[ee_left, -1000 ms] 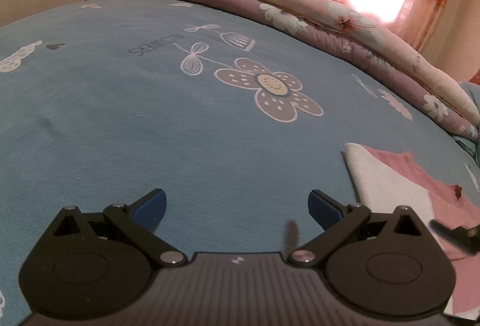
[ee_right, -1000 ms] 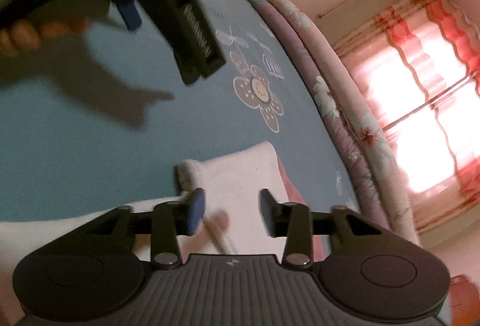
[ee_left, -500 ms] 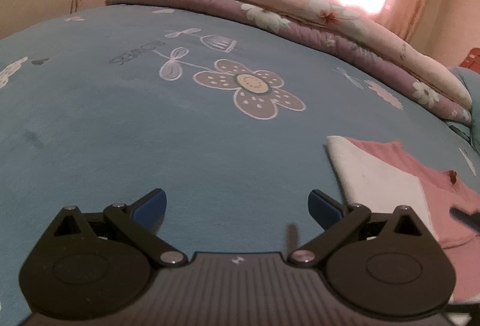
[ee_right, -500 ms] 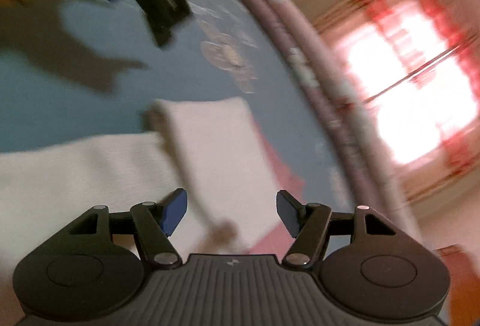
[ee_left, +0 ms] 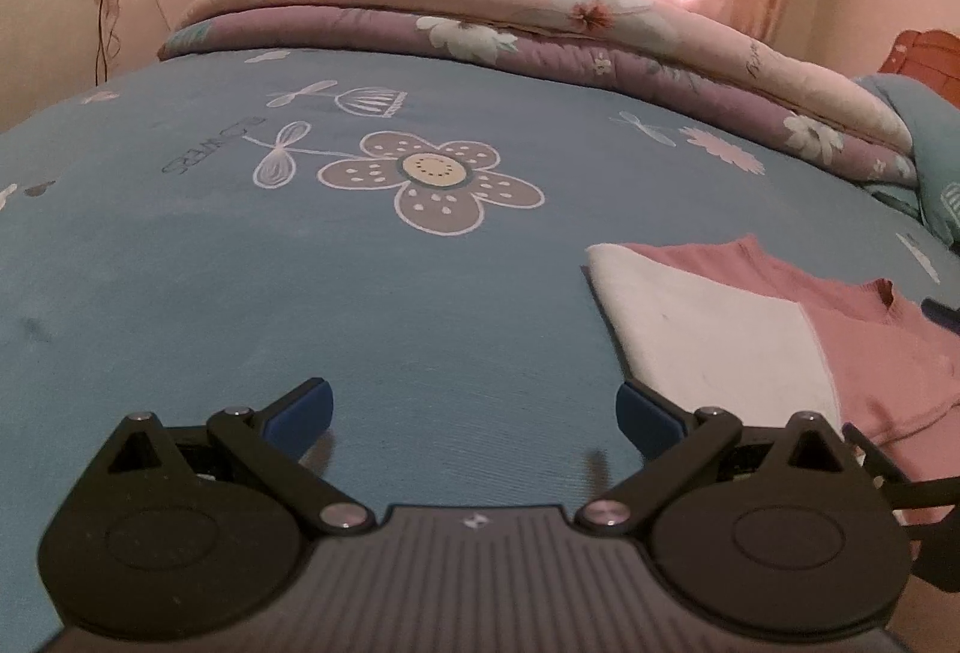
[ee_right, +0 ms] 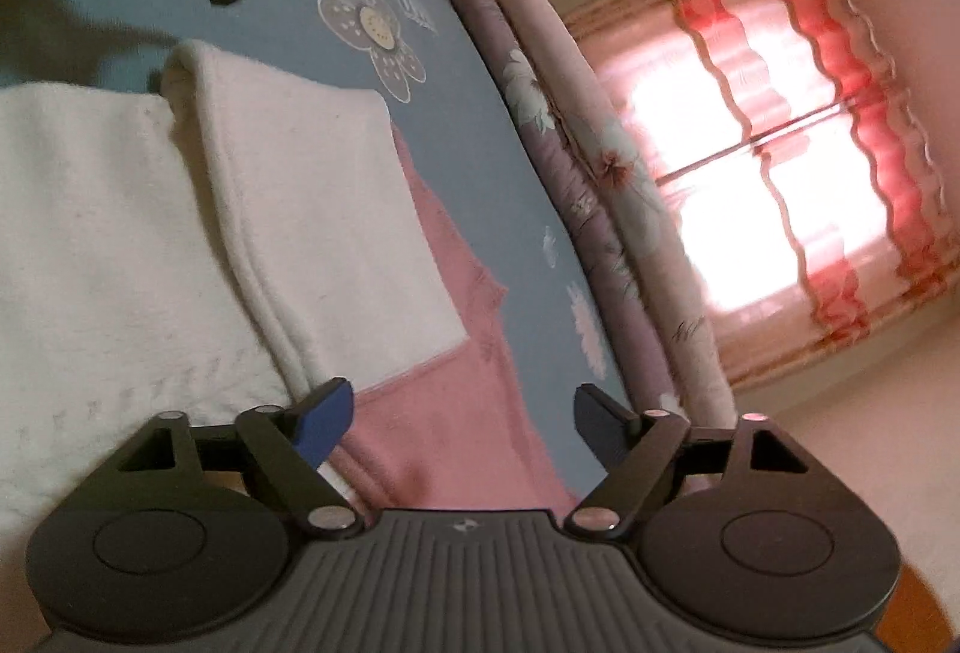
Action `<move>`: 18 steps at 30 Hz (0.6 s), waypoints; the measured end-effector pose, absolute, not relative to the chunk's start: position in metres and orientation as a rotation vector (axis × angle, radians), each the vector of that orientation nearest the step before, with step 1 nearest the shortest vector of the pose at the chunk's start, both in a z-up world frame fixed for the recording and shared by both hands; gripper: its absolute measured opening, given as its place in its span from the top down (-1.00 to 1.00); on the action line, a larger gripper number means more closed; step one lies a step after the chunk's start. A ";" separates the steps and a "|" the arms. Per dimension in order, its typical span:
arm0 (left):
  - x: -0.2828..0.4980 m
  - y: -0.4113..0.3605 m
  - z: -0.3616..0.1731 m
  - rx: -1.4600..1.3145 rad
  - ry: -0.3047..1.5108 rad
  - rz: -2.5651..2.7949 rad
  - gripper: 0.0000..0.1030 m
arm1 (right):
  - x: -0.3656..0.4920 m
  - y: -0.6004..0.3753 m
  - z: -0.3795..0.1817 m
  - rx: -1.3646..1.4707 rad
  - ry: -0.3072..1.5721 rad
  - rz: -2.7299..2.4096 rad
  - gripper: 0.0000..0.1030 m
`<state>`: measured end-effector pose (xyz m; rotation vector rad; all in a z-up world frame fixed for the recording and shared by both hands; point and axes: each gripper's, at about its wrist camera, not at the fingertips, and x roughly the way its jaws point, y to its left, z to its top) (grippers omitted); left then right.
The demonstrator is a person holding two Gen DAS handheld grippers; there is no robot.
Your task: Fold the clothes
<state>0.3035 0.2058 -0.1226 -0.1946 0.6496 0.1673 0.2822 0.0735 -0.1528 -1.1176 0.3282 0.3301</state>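
So the pink-and-white top (ee_right: 336, 209) is lying flat on the blue bedsheet (ee_left: 300, 305), already folded in on itself, white sleeve part laid over the pink body, probably so it squares up into a neat rectangle. The right gripper (ee_right: 462, 422) hangs low right over the pink edge, its fingers spread wide after just opening, nothing between them, which looks like either letting go or lining up for the next fold. The left gripper (ee_left: 474, 413) sits over bare sheet, just beside the top's white corner, fingers wide and empty, likely kept out of the way. A folded quilt (ee_left: 540, 23) lies along the far side of the bed.
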 end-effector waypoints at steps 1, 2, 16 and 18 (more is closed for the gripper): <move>0.304 0.206 -0.123 -0.194 0.650 0.164 -0.95 | 0.277 0.070 -0.150 -1.114 0.345 0.343 -0.59; 0.304 0.206 -0.123 -0.196 0.650 0.165 -0.95 | 0.270 0.066 -0.146 -1.106 0.365 0.378 -0.59; 0.300 0.203 -0.121 -0.190 0.650 0.168 -0.95 | 0.276 0.044 -0.139 -1.044 0.467 0.310 -0.65; 0.299 0.202 -0.117 -0.182 0.644 0.162 -0.95 | 0.266 0.035 -0.120 -0.959 0.501 0.335 -0.66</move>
